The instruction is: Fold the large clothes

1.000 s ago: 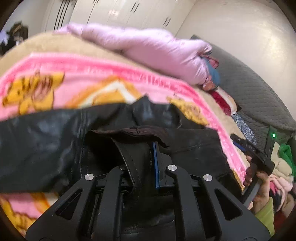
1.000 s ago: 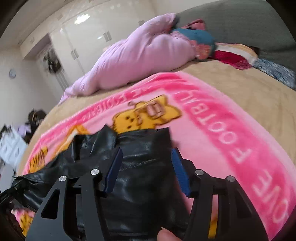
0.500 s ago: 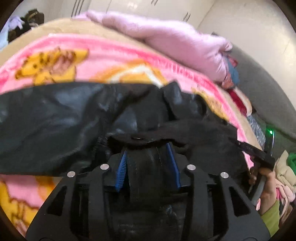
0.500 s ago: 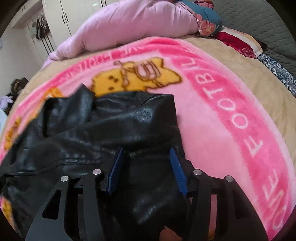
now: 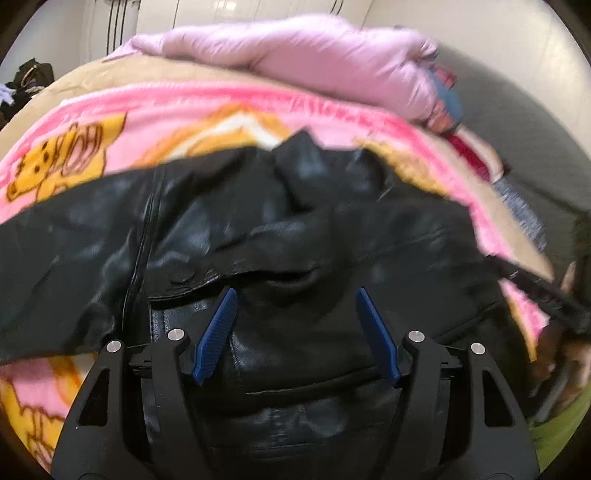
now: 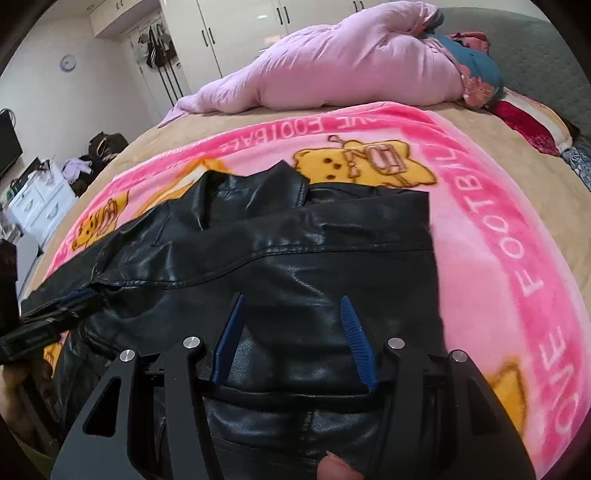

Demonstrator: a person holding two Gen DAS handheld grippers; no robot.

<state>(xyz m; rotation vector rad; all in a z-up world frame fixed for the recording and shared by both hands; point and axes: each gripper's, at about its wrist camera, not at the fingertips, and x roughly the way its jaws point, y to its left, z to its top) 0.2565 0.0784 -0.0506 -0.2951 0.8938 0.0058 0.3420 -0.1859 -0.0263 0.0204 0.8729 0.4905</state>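
Leather fills the near field of both wrist views: I have a black jacket lying on the pink cartoon blanket, folded over on itself, collar pointing away from me. My left gripper hangs low over it with its blue pads spread; the jaws have just been opening, and the jacket's flap with the snap button lies just beyond the tips, leather under the gap but neither pad pressing it. My right gripper sits over the jacket's near right part, its jaws parted about halfway, pads clear of the leather beneath them. A fingertip shows at the bottom edge of that view. At the left edge I see the other gripper's black body, blurred. Past the jacket the blanket runs on to a tan bedcover, then a rumpled lilac quilt by the grey headboard, with white wardrobes behind.
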